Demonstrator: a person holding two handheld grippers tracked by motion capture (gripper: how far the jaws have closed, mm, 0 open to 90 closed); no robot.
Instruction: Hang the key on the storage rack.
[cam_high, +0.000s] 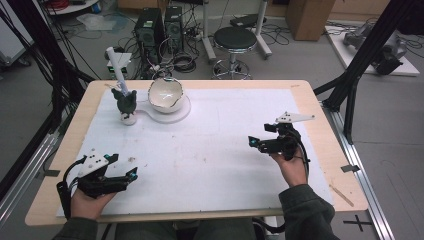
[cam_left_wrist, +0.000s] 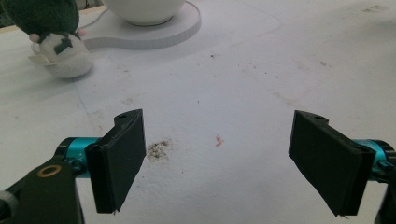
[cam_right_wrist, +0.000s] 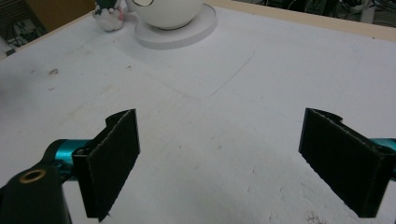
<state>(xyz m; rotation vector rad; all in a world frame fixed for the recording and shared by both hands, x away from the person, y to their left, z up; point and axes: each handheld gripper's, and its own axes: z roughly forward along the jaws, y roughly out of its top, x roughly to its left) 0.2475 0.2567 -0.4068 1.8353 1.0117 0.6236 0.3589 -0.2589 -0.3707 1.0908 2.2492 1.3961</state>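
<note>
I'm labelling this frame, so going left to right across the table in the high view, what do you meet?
left gripper → plush toy → white bowl → right gripper

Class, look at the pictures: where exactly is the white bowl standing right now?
In the high view the white bowl stands on a round white base at the table's far left, just right of the small dark-green plush toy, far from both grippers.

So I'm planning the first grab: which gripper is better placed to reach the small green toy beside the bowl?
Left, probably. The green toy stands at the table's far left, on the left gripper side; the right gripper would have to cross the table. Both are open and hold nothing.
</note>
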